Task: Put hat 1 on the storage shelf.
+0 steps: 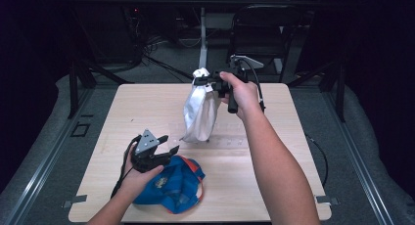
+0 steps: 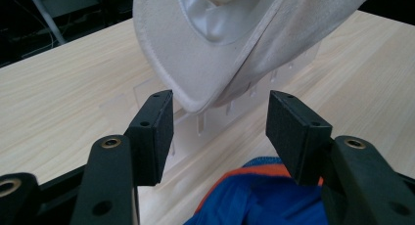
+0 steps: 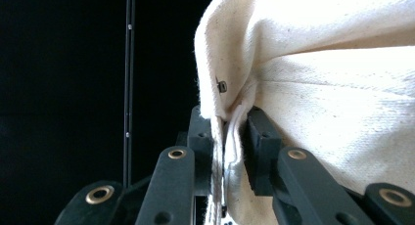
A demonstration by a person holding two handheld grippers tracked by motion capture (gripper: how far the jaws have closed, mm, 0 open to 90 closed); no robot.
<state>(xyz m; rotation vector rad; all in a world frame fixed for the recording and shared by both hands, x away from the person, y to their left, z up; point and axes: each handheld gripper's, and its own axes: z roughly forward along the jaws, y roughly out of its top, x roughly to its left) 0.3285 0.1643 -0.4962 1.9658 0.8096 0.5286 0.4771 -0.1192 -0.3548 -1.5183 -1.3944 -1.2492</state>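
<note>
Beyond the far edge of my wooden table (image 1: 147, 102) I see a black chair (image 1: 264, 24) and cables (image 1: 161, 63) on the floor.

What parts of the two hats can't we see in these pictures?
- White cap: its top is cut off by the upper edge in the left gripper view, and the right gripper pinches its upper part in the high view.
- Blue and orange cap: the left gripper and hand cover one side in the high view.
- The blue cap's printed patch is too small to read.
</note>
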